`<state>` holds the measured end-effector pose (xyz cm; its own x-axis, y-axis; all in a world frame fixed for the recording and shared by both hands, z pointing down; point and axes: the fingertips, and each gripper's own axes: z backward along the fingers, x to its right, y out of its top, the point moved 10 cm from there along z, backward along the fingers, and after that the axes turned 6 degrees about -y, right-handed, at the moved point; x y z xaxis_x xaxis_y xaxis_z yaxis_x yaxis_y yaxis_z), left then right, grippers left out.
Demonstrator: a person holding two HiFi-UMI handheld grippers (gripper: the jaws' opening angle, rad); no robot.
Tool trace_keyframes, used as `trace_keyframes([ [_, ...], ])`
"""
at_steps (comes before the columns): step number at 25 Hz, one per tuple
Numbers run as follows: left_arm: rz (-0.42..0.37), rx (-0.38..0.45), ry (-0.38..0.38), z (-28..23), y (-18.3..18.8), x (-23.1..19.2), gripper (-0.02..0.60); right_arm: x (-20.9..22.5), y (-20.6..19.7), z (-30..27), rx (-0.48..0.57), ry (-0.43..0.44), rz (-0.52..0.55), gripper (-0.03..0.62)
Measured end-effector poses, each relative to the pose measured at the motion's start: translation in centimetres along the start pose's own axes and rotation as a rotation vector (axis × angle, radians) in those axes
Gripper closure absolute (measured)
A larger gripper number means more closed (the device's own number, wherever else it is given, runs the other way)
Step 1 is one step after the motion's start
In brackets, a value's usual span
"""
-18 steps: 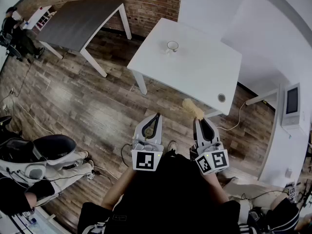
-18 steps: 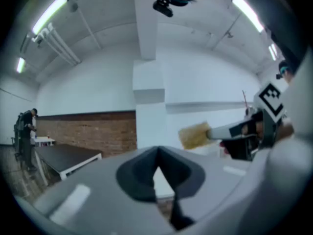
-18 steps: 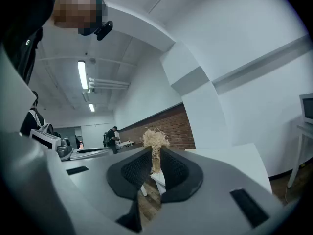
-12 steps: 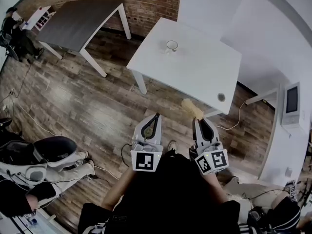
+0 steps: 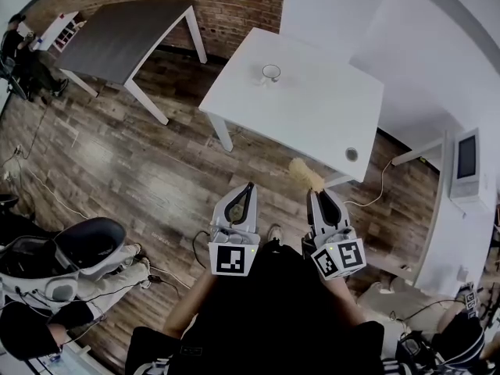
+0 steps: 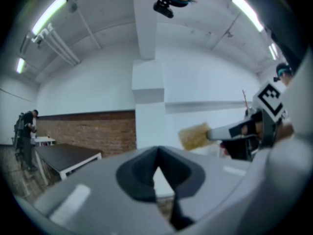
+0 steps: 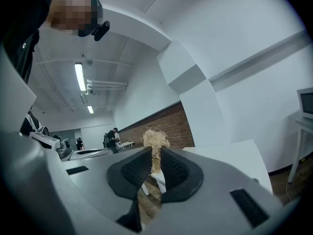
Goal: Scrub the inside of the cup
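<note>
A small white cup (image 5: 271, 73) stands on the white table (image 5: 312, 123), near its far edge and well away from both grippers. My right gripper (image 5: 319, 195) is shut on a straw-coloured scrub brush (image 5: 306, 173) whose bristly head (image 7: 155, 139) sticks out past the jaw tips, short of the table's near edge. The left gripper (image 5: 250, 186) hangs over the wooden floor beside it, shut with nothing between its jaws. In the left gripper view the brush (image 6: 194, 135) shows at right, and my left gripper (image 6: 157, 150) sits low in the middle.
A dark grey table (image 5: 125, 33) stands at the left against a brick wall (image 5: 234, 2). A small round grey thing (image 5: 351, 155) lies on the white table's near right corner. A chair and cables (image 5: 70, 256) occupy the floor at lower left. A monitor (image 5: 466, 162) is at right.
The view has shifted slightly, so the white table and cup sit a little further left and up. Both grippers hold the same pose.
</note>
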<state>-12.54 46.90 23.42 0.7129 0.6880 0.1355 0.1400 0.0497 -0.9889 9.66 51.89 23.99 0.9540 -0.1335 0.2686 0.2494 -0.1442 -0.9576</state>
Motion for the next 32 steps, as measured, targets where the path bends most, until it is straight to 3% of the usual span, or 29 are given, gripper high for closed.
trace_keyframes([
  [7, 0.011, -0.01, 0.007, 1.0, -0.1, 2.6, 0.577, 0.5, -0.2, 2.6, -0.001, 0.022, 0.017, 0.548],
  [15, -0.006, -0.007, 0.029, -0.7, 0.4, 5.5, 0.577, 4.1, 0.3, 3.2, -0.039, 0.049, 0.011, 0.548],
  [18, 0.053, -0.029, 0.066, -0.7, 0.4, 6.3, 0.577, 4.9, 0.7, 2.9, -0.037, 0.078, 0.017, 0.548],
  [22, 0.13, -0.026, 0.133, -2.0, -0.2, 4.3, 0.577, 6.1, 0.5, 0.5, -0.041, 0.084, 0.011, 0.548],
  [27, 0.116, -0.041, 0.158, -3.6, -0.8, 0.7, 0.577, 6.0, 0.5, -2.6, -0.056, 0.062, 0.015, 0.548],
  [30, 0.125, -0.03, 0.136, -5.3, -1.7, -2.1, 0.577, 5.7, 0.8, -5.7, -0.059, 0.044, 0.038, 0.548],
  [32, 0.087, -0.023, 0.095, -6.7, -2.3, -4.4, 0.577, 5.3, 0.9, -8.0, -0.059, 0.024, 0.051, 0.548],
])
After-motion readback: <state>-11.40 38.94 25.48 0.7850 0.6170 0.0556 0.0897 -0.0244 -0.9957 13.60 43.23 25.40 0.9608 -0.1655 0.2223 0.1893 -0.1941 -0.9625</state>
